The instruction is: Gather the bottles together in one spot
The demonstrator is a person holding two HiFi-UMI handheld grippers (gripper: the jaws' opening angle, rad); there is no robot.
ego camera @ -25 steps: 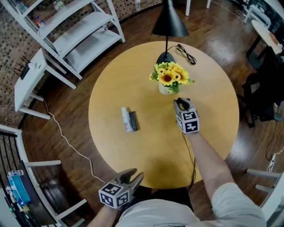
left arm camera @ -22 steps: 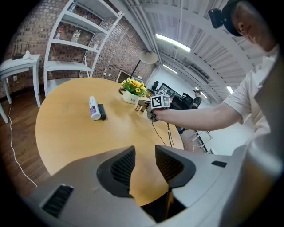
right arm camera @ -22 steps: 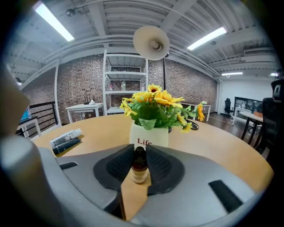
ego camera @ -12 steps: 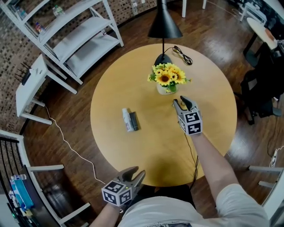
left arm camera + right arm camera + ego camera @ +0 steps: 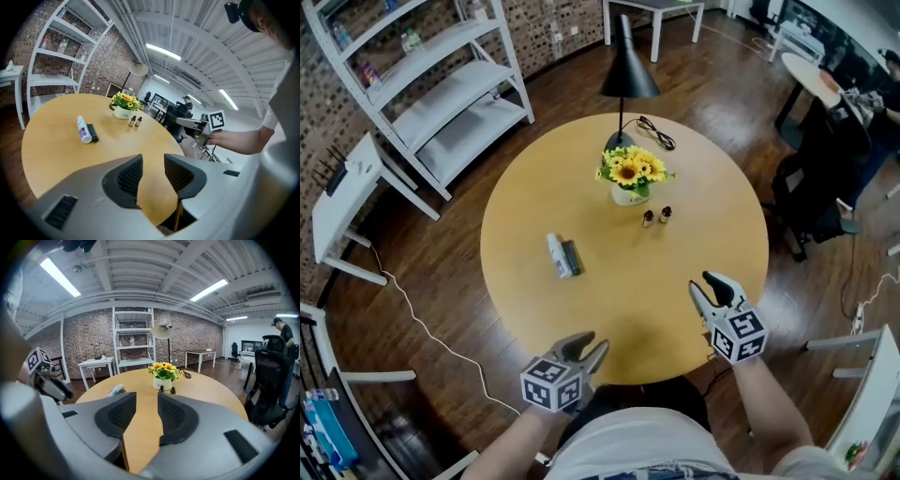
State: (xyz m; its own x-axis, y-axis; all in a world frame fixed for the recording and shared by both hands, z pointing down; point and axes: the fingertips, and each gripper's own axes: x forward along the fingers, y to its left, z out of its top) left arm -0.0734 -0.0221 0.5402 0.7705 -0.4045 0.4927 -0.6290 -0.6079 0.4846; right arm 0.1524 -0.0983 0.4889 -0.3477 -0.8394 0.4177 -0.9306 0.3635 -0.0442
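White plastic first: the white bottle (image 5: 554, 255) lies flat with a dark bottle (image 5: 570, 257) touching its side. Both sit left of the sunflower vase (image 5: 628, 195) and nearer the person, long axes running roughly away from them. Two small dropper bottles (image 5: 648, 217) stand upright just in front of the vase. Well short of it, the left gripper (image 5: 586, 343) hovers parted and empty, and looks the closer hand to the lying pair. The right gripper (image 5: 705, 281) has just been opening its jaws, with nothing between them.
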